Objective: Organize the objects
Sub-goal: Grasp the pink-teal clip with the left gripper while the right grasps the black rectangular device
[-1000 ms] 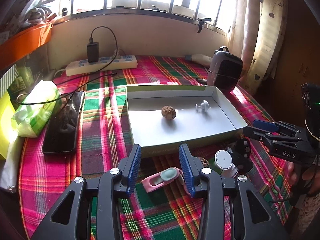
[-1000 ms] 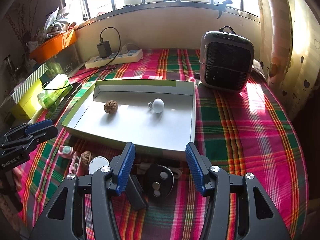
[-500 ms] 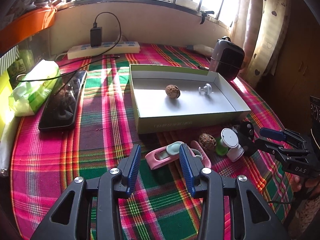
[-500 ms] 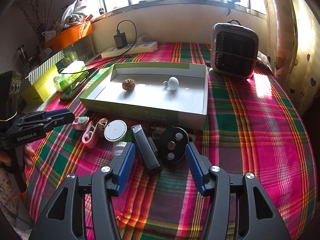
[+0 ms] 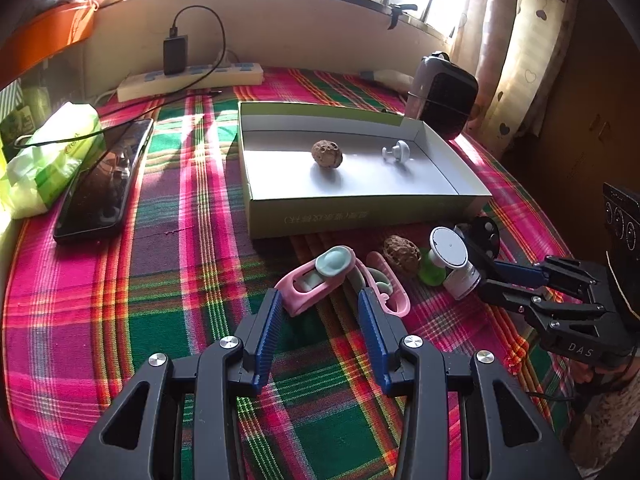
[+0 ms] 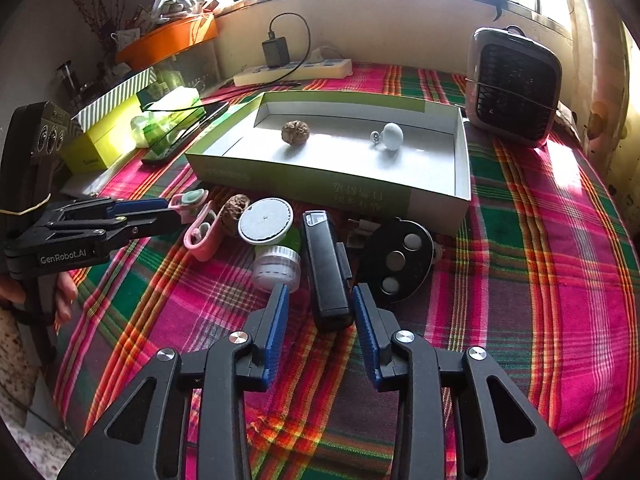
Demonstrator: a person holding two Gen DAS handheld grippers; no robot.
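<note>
So far, only a walnut [image 6: 295,132] and a white knob [image 6: 391,136] sit in the box [image 6: 436,204]. Lower middle, the right hand-held gripper [image 6: 320,306] is closing around a black case [image 6: 326,268], not yet squeezing. The left hand-held gripper [image 5: 318,306] is open near a pink clip [image 5: 310,286].

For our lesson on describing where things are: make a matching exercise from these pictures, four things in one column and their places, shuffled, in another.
Things:
1. white knob
2. phone
3. black bar
4. charger

Places:
A. plugged into the power strip
B. between the right gripper fingers
C. inside the box
D. beside the green tissue pack

Pairs: 1-C, 2-D, 3-B, 4-A
</note>
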